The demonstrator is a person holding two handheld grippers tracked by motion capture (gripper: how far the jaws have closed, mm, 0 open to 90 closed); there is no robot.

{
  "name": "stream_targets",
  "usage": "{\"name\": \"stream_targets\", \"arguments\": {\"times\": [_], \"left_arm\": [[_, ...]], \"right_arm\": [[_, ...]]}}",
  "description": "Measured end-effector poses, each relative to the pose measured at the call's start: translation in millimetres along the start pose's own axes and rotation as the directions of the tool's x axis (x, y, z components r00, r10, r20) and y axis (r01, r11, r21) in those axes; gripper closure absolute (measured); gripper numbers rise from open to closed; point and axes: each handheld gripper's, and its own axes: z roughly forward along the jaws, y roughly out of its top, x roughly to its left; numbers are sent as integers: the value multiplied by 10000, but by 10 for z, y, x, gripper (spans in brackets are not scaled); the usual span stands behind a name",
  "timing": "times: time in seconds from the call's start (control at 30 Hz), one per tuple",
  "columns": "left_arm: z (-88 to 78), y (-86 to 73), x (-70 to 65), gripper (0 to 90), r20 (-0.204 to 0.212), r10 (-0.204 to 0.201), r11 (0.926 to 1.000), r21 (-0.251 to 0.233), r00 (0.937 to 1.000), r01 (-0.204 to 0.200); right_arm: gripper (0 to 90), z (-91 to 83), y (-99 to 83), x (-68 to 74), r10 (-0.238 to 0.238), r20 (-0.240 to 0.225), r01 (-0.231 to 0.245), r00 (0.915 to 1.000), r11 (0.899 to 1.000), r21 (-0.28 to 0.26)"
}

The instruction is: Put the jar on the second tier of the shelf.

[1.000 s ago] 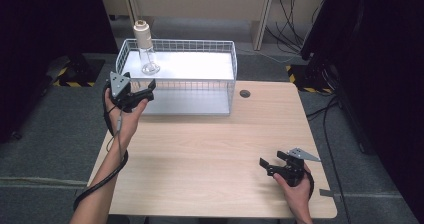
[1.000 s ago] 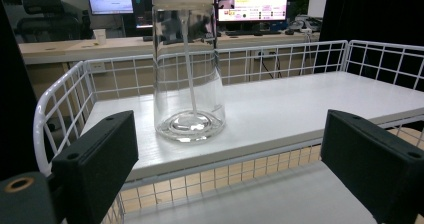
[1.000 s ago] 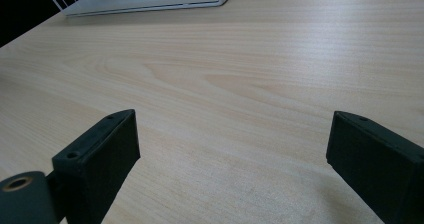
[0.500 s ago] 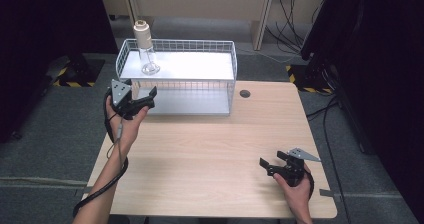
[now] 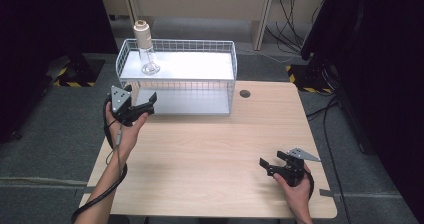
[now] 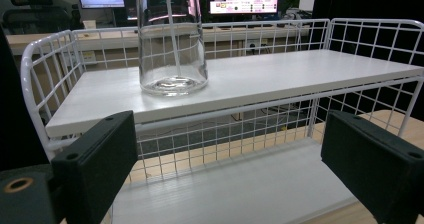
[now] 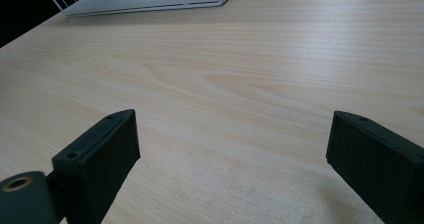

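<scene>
A white wire rack with two shelves stands at the table's far edge. On the left end of its upper shelf stands a clear glass bottle with a beige cap. My left gripper is held in the air just in front of the rack's left end, open and holding nothing. Its own view looks past both jaws at the bottle on the upper shelf, a short way ahead. My right gripper rests low near the table's front right, open and pointing left over bare wood.
A round cable hole sits in the table to the right of the rack. The rack's lower shelf is bare. Cables and yellow-black striped feet lie on the floor behind the table. Monitors glow behind the rack in the left gripper view.
My left gripper has drifted slightly down and back toward the person, staying open. The right gripper and the bottle have not moved.
</scene>
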Motion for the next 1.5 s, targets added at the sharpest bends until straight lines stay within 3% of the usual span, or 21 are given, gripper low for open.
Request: {"name": "stream_targets", "arguments": {"times": [0.93,1.5], "left_arm": [[-232,-331,47,75,17,-210,9992,336,9998,209],[-372,-644,53,72,222,-301,9973,677,9993,285]], "right_arm": [[71,2,0,6,-35,25,35,10000,10000,25],[71,4,-1,12,-11,22,11,10000,10000,42]]}}
